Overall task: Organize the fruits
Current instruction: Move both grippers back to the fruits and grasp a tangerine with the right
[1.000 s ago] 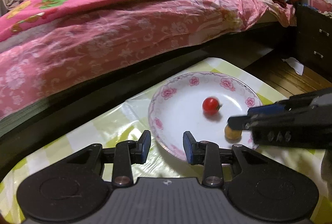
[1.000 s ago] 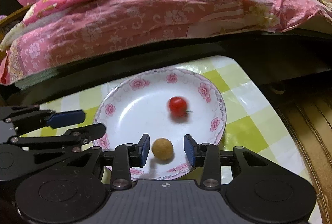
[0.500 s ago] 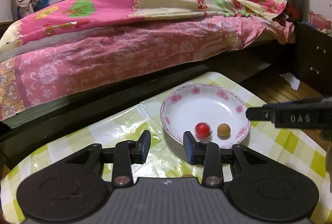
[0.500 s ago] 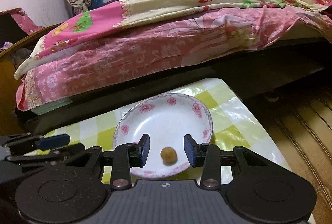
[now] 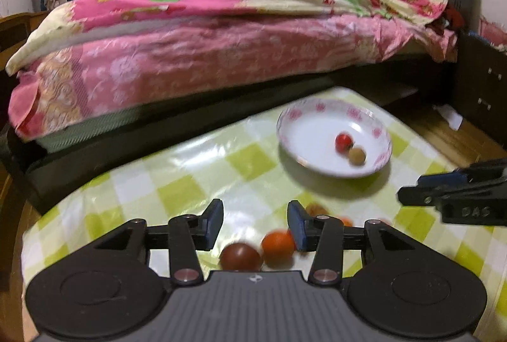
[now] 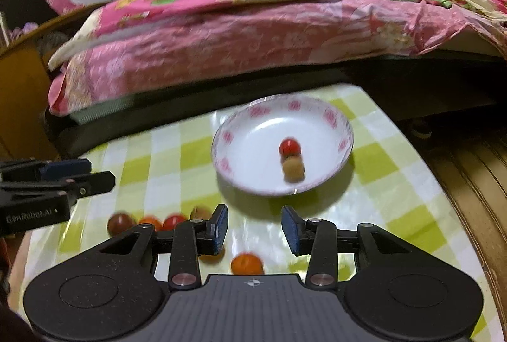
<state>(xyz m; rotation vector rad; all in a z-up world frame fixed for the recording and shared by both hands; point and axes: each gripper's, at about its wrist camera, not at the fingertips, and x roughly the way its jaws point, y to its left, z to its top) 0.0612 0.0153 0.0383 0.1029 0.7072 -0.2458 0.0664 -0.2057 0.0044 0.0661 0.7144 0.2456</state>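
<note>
A white plate with pink flowers (image 5: 304, 120) (image 6: 336, 126) stands on the green-checked table and holds a red cherry tomato (image 5: 343, 141) (image 6: 289, 147) touching a tan round fruit (image 5: 357, 155) (image 6: 293, 168). My left gripper (image 5: 255, 224) is open and empty, above a dark red fruit (image 5: 240, 256) and an orange fruit (image 5: 278, 245). My right gripper (image 6: 254, 226) is open and empty, above an orange fruit (image 6: 247, 262). Several small fruits (image 6: 172, 220) lie in a row at the left in the right wrist view.
A bed with a pink quilt (image 5: 221, 50) runs along the table's far side. The table edge (image 6: 421, 158) drops to a wooden floor (image 6: 475, 171) on the right. A dark cabinet (image 5: 481, 88) stands far right.
Both grippers have pulled back and up from the plate, both empty. The tomato has rolled against the tan fruit. Loose fruits on the table have come into view.
</note>
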